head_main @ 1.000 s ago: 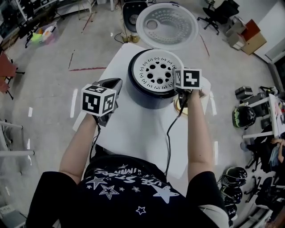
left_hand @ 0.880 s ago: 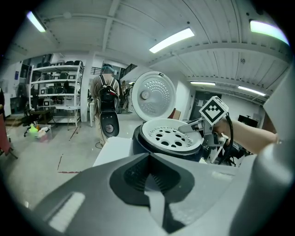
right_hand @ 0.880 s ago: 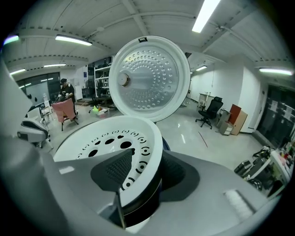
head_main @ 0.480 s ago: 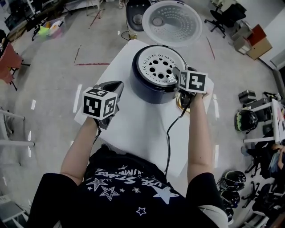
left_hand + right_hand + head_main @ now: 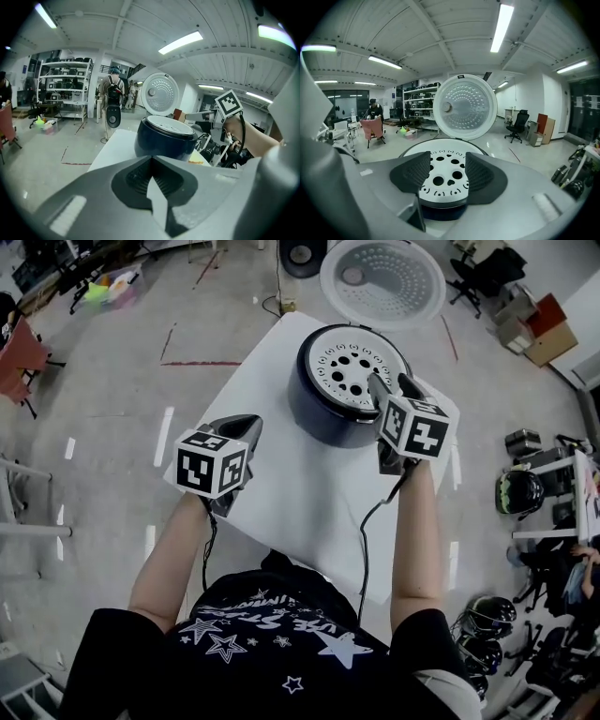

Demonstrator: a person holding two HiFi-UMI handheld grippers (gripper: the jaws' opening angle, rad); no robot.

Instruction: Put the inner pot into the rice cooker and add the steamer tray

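Note:
The dark blue rice cooker [image 5: 319,413] stands at the far end of the white table [image 5: 281,493], its round lid [image 5: 382,282] swung open behind it. A white steamer tray [image 5: 347,367] with round holes sits in its top and hides whatever lies beneath. My right gripper [image 5: 386,388] hovers open over the tray's near right edge; in the right gripper view the tray [image 5: 443,168] shows through the gap of the right gripper [image 5: 446,174]. My left gripper [image 5: 246,429] is shut and empty at the table's left side, apart from the cooker [image 5: 164,138].
A black cable [image 5: 367,531] trails over the table toward me. Helmets [image 5: 516,491] and shelving stand on the floor at the right. A person with a backpack [image 5: 113,91] stands far off by a black fan [image 5: 112,116]. A yellow item [image 5: 197,162] lies beside the cooker.
My right gripper has drawn back toward me from the tray's edge. The left gripper has stayed put. The head view has shifted, so the cooker sits higher and further right.

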